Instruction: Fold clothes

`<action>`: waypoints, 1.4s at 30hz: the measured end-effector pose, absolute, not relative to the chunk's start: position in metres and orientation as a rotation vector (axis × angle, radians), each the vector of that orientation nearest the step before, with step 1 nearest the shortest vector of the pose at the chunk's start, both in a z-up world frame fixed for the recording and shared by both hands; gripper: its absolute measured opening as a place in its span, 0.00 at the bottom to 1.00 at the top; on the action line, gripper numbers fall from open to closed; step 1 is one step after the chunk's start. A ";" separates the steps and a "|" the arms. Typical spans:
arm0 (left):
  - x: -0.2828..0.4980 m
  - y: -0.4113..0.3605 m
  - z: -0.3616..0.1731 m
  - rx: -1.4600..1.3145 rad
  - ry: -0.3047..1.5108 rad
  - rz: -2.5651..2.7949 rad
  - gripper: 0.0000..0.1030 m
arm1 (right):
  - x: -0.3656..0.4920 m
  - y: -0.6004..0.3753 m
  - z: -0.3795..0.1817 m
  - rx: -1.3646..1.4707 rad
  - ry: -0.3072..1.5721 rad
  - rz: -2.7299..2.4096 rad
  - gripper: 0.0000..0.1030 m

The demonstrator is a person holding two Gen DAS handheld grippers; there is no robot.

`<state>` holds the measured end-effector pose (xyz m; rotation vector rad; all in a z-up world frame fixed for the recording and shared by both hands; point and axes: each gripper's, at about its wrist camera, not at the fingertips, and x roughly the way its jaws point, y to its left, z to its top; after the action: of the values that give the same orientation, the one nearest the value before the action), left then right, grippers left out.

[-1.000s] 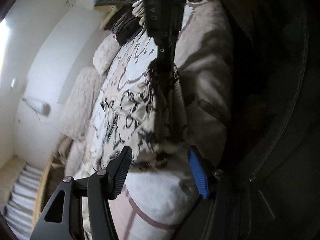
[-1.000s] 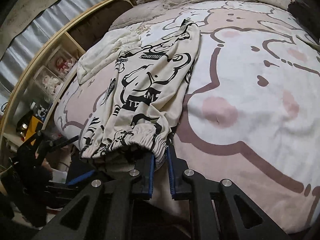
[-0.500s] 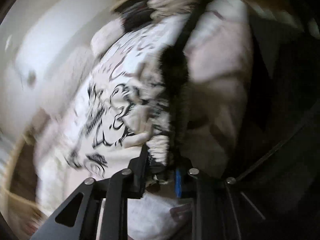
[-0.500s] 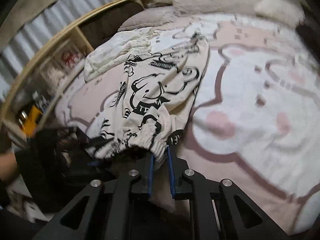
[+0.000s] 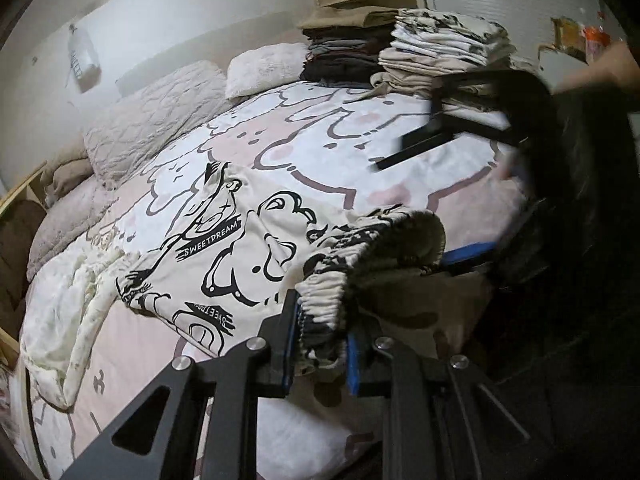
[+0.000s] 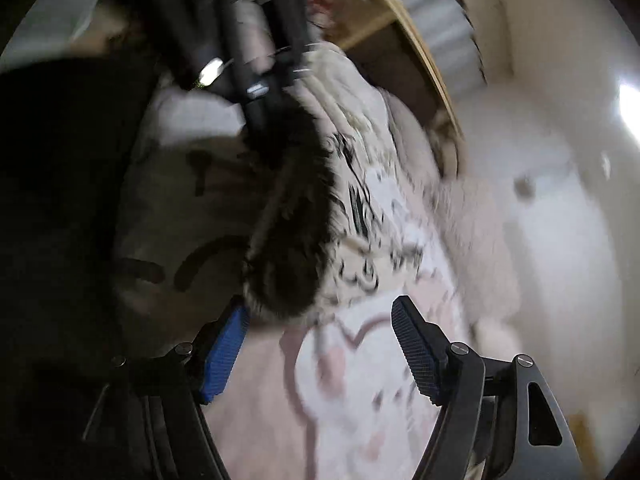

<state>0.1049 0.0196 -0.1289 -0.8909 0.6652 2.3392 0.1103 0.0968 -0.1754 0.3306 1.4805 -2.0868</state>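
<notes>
Cream trousers [image 5: 240,248] with black cartoon print lie spread on the bed. In the left wrist view my left gripper [image 5: 322,344] is shut on their elastic waistband [image 5: 324,300] and holds it lifted off the blanket. My right gripper [image 5: 404,138] shows blurred at the upper right, off the cloth. In the right wrist view its jaws are opening, the right gripper [image 6: 320,348] wide with nothing between the pads. The dark inside of the waistband [image 6: 296,240] hangs just beyond the tips. My left gripper [image 6: 268,136] pinches that waistband from above.
A pink and white cartoon blanket [image 5: 360,148] covers the bed. Two stacks of folded clothes, dark [image 5: 340,52] and light [image 5: 440,48], stand at the far edge. Pillows [image 5: 152,120] line the back left. A crumpled white garment [image 5: 68,312] lies left of the trousers.
My left gripper closed on the waistband and lifted it. My right gripper let go of the waistband, rolled over and moved away to the right with its jaws spread.
</notes>
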 end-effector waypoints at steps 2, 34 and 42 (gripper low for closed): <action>0.107 0.021 -0.128 -0.886 0.701 2.327 0.19 | 0.106 0.089 -0.185 0.243 1.558 -2.033 0.71; -0.067 -0.035 -0.084 -1.352 0.285 2.164 0.18 | -0.118 0.053 -0.084 1.083 1.074 -1.640 0.15; -0.122 -0.057 -0.137 -1.491 0.170 2.100 0.18 | -0.177 0.033 -0.131 1.224 0.977 -1.575 0.15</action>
<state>-0.1222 -0.0569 -0.1369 -1.4909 0.1698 2.0999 -0.1771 0.0326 -0.1311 1.2239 0.9773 -1.5746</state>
